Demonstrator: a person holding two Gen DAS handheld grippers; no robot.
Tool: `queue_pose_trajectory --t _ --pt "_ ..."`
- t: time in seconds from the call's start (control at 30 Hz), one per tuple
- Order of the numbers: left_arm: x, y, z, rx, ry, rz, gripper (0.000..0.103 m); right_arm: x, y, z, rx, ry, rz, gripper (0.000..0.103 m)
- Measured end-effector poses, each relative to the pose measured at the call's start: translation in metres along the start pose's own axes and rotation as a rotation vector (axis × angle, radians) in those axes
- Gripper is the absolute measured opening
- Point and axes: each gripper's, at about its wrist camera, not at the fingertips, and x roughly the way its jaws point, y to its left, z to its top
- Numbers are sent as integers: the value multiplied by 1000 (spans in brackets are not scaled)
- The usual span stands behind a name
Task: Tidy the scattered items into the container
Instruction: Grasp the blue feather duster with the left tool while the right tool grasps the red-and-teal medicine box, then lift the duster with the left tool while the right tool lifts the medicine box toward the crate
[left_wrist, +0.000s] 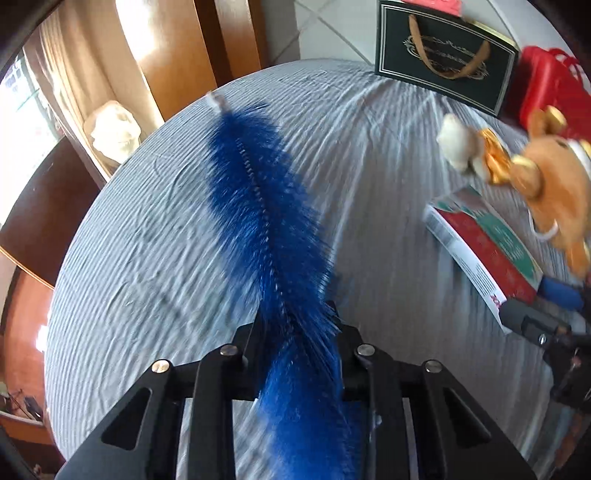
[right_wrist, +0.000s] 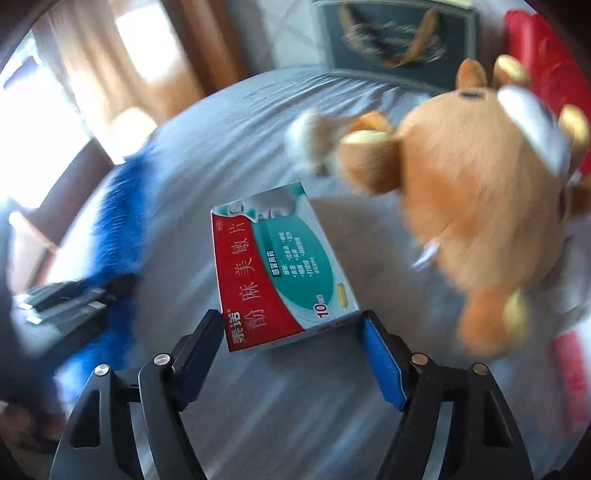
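Two grippers were loaded at this moment, so the step in hand looked like the carry toward the container. Largest in view was the grey striped bedsheet (left_wrist: 147, 240) under everything. At its far edge stood a dark green gift bag (left_wrist: 443, 66) with a red bag (left_wrist: 546, 85) beside it; either might be the container, and I could not tell which. Next in size, an orange plush toy (right_wrist: 480, 192) lay on the sheet, untouched, just right of the medicine box (right_wrist: 284, 273). A long blue bristle brush (left_wrist: 266, 206) ran forward from the left gripper (left_wrist: 295, 325), its wire core and pale tip pointing away. The left jaws were clenched nearly together around the brush, bristles spilling out on both sides. Whether the brush was lifted clear of the sheet I could not tell. The right gripper (right_wrist: 291, 332) stood partly open, its black pad and blue pad at the near corners of the medicine box. The box appeared grasped across its width, though motion blur left firm contact on the blue side uncertain. Judgement: the next move called for swinging both loads over a bag's mouth, then releasing without snagging bristles on the handles. The plush toy remained to be collected.
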Motion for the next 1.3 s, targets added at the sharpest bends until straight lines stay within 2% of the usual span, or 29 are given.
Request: queue_pose_trajectory --t 0.1,0.13,0.17,0.2,0.23,0.27,0.3,0.37,0.43,0.5,0.53,0.57,0.6,0.67,0.7,0.77,0.83,0.87,0.93,1.2,1.3 --pt "-12 10 -14 25 26 -3 26 -6 9 -2 -40 -5 -2 76" --pt "-17 15 -17 15 36 -12 26 -7 10 0 -46 -13 -11 80" --pt "-21 19 -18 0 42 -21 26 -8 10 3 -54 -19 -20 93" --pt "-23 21 -16 -15 42 -29 28 -8 11 7 -66 -23 -27 99" --pt "-26 23 -12 -31 33 -33 34 -7 13 9 -79 -27 -34 103" --pt "-29 24 -7 -43 17 -29 45 -5 15 12 -92 -28 -46 103" --pt "-30 24 -2 -51 2 -19 51 -3 16 14 -103 -29 -58 103" --pt "-28 22 9 -73 -29 16 76 1 17 16 -109 -32 -68 103" --pt "-21 26 14 -104 -34 29 78 4 18 14 -108 -30 -71 103" --pt "-2 29 14 -133 17 34 75 11 19 12 -103 -24 -76 100" --pt "7 30 13 -155 32 21 66 14 18 10 -100 -17 -78 90" --pt "11 31 9 -177 27 7 58 16 22 8 -101 -17 -86 85" --pt "11 32 5 -182 17 1 57 17 27 9 -110 -20 -100 83" --pt "15 27 -2 -168 6 -10 41 17 31 9 -132 -23 -123 83" --pt "17 24 -4 -160 3 -14 38 16 32 8 -137 -27 -126 83" --pt "22 18 -6 -132 -5 3 24 16 35 7 -153 -33 -134 85" --pt "25 15 -10 -114 -21 29 21 18 41 7 -182 -39 -167 84" --pt "24 14 -12 -106 -35 41 20 19 45 7 -194 -40 -179 79" --pt "20 11 -16 -84 -68 74 19 20 51 7 -194 -29 -179 79" --pt "-12 14 -18 -51 -150 113 16 2 74 -1 -170 -64 -125 79" --pt "-32 15 -14 -44 -184 122 11 -14 81 3 -170 -95 -117 79"
